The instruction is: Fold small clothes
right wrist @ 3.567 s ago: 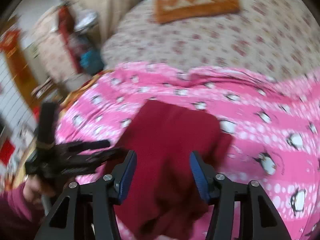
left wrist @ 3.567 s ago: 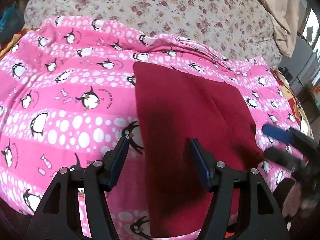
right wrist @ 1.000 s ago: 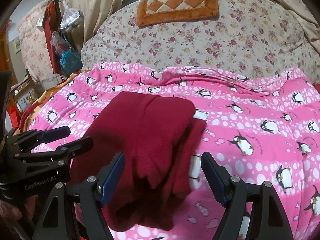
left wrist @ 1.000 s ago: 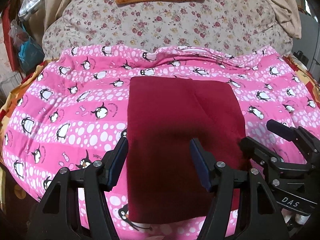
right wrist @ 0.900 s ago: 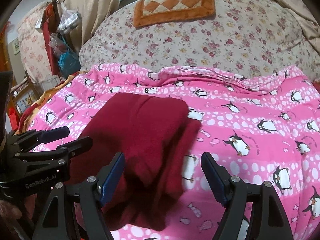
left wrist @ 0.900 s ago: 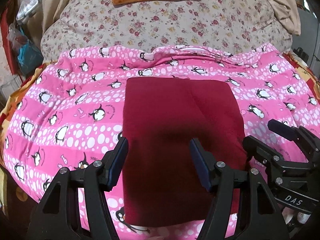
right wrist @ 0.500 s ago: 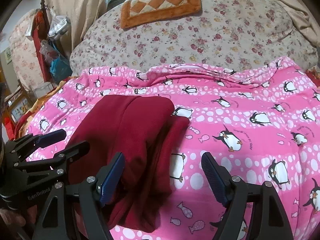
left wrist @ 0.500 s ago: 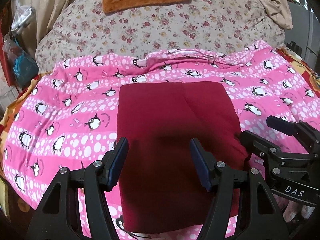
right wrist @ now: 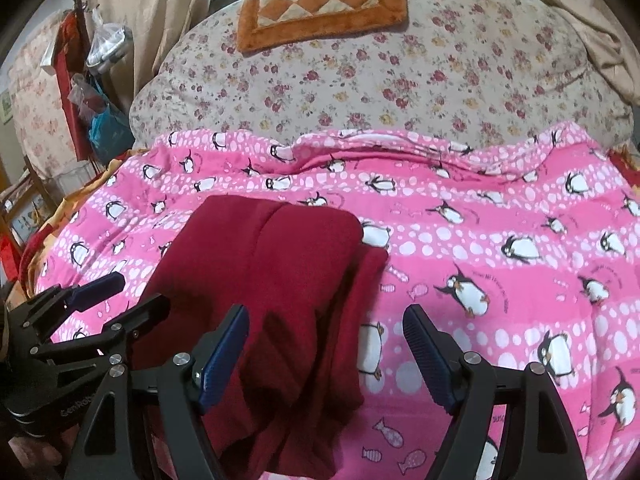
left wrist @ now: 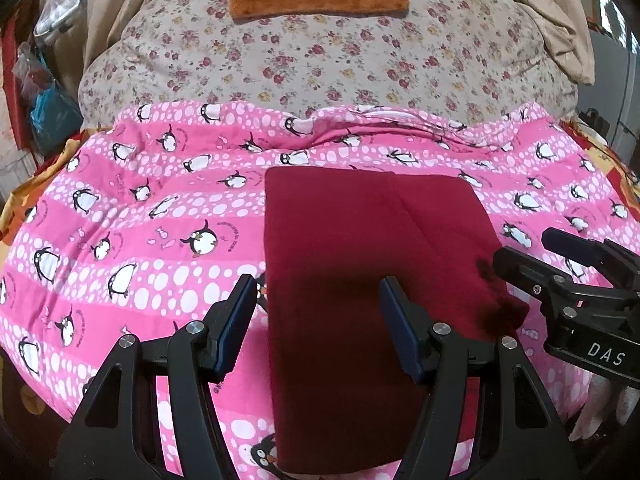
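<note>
Left tongs point(left wrist: 318, 324) spread, pinching nothing; folded maroon garment point(left wrist: 360, 280) lies flat just beyond, long axis 6-to-12 o'clock, on the pink penguin quilt point(left wrist: 140, 240) of the bed. Right tongs point(right wrist: 326, 354) also spread, bare, over its 3 o'clock edge. Both near equally. No containers seen.

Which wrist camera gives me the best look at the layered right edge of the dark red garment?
The right wrist view: the dark red garment shows its stacked layers stepping down along that edge. The left wrist view shows the garment flat from above, with that edge partly behind the right gripper.
</note>
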